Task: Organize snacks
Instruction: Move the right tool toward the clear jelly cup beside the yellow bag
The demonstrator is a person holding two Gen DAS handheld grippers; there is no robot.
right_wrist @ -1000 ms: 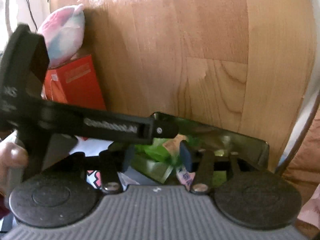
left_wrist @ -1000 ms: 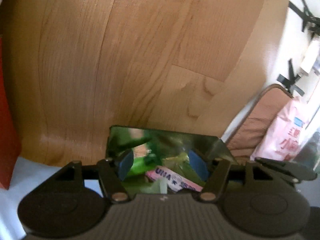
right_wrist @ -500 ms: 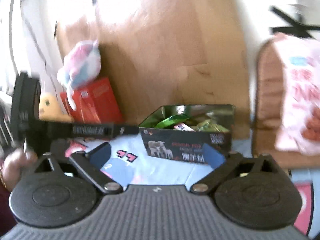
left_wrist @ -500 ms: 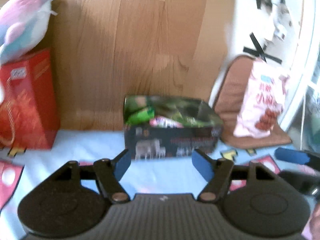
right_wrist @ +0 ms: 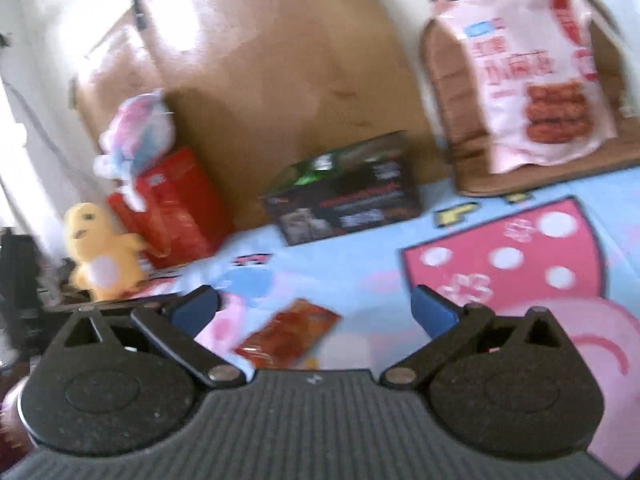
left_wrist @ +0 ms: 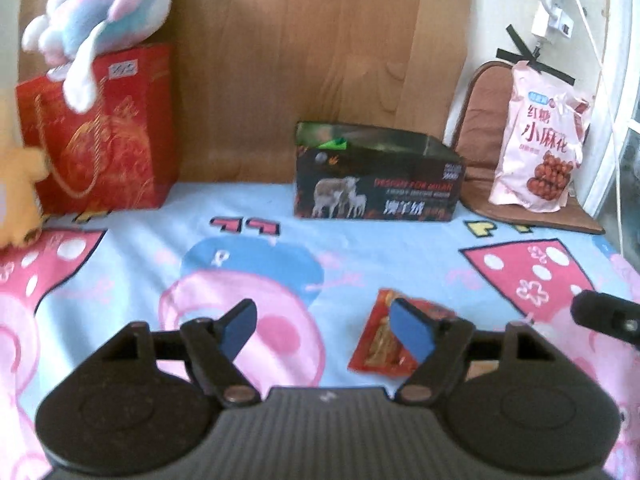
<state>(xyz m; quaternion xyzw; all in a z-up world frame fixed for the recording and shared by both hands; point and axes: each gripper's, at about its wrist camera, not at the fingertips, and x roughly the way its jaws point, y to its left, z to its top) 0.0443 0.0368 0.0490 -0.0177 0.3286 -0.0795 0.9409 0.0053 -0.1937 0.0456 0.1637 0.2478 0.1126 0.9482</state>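
A black open-top box (left_wrist: 376, 184) with snack packets inside stands against the wooden board at the back; it also shows in the right wrist view (right_wrist: 344, 200). A red snack packet (left_wrist: 384, 344) lies flat on the cartoon sheet, partly behind my left gripper's right finger; it also shows in the right wrist view (right_wrist: 288, 334). My left gripper (left_wrist: 324, 328) is open and empty above the sheet. My right gripper (right_wrist: 316, 308) is open wide and empty, with the packet low between its fingers.
A red gift bag (left_wrist: 100, 132) with a plush toy (left_wrist: 100, 12) on top stands left of the box. A yellow plush (right_wrist: 100, 248) sits beside it. A pink snack bag (left_wrist: 540, 140) leans on a brown cushion (left_wrist: 480, 128) at the right.
Both grippers have pulled back from over the black box to above the sheet. The red packet has come into view near them. Both grippers stay open.
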